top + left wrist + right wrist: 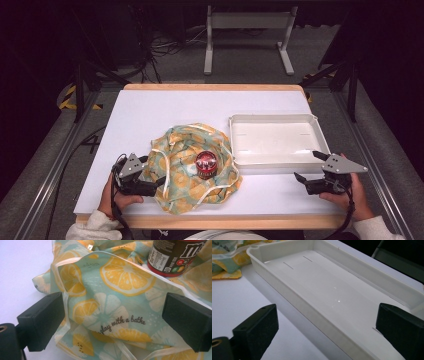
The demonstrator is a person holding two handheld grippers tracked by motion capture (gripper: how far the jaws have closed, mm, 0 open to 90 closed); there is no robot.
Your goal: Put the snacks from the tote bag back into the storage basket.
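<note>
From above, the jar [205, 164] sits on the cloth [186, 150], at 3 o'clock from the left gripper [159, 183]. Left gripper view: jaws wide apart around cloth, not squeezing. Right gripper view: jaws wide apart over the tray [287, 297], holding nothing.

The cloth bag [117, 302] with its lemon-slice print carries a line of dark script, of which "play with a bathe" can be read; it lies between the spread jaws of the left gripper [113, 322], a little nearer the left one. Beyond the right jaw, standing on the bag, is a dark jar [175, 257] whose wrapper shows part of the white "m&m's" lettering, with a small round "m" mark below it. A white panel of fine print on the jar's side is too small to read.
</note>
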